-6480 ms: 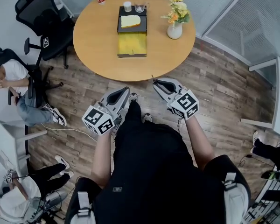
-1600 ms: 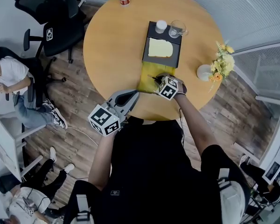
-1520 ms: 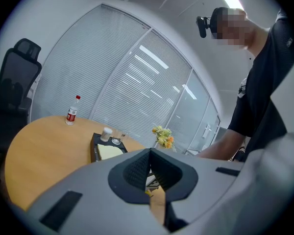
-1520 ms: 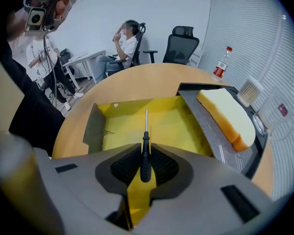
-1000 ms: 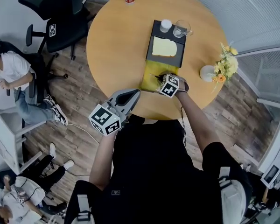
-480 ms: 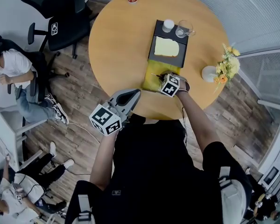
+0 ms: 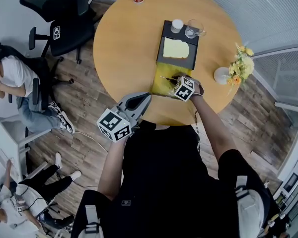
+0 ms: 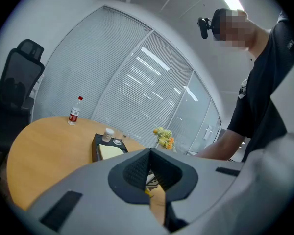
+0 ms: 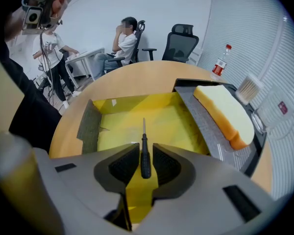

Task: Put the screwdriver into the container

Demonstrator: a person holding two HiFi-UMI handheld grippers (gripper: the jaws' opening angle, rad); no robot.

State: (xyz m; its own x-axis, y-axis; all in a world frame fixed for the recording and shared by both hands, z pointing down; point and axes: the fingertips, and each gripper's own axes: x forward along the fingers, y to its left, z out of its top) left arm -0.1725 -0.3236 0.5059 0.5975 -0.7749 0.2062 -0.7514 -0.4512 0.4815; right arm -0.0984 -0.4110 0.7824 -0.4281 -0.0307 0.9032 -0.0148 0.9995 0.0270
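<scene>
Since 6.5 s ago you have stepped up to the table and carried your right gripper out over the container, which sits by the table's near edge. For the last 1.6 s it has barely moved there. Its 2 jaws are clamped on the screwdriver by the handle, with the shaft pointing out over the yellow floor and the tool not yet resting on it. Your left gripper has stayed back off the table's near edge, its jaws together on nothing. The carry looks finished, so what remains is probably 1 step: lower a little and let go.
</scene>
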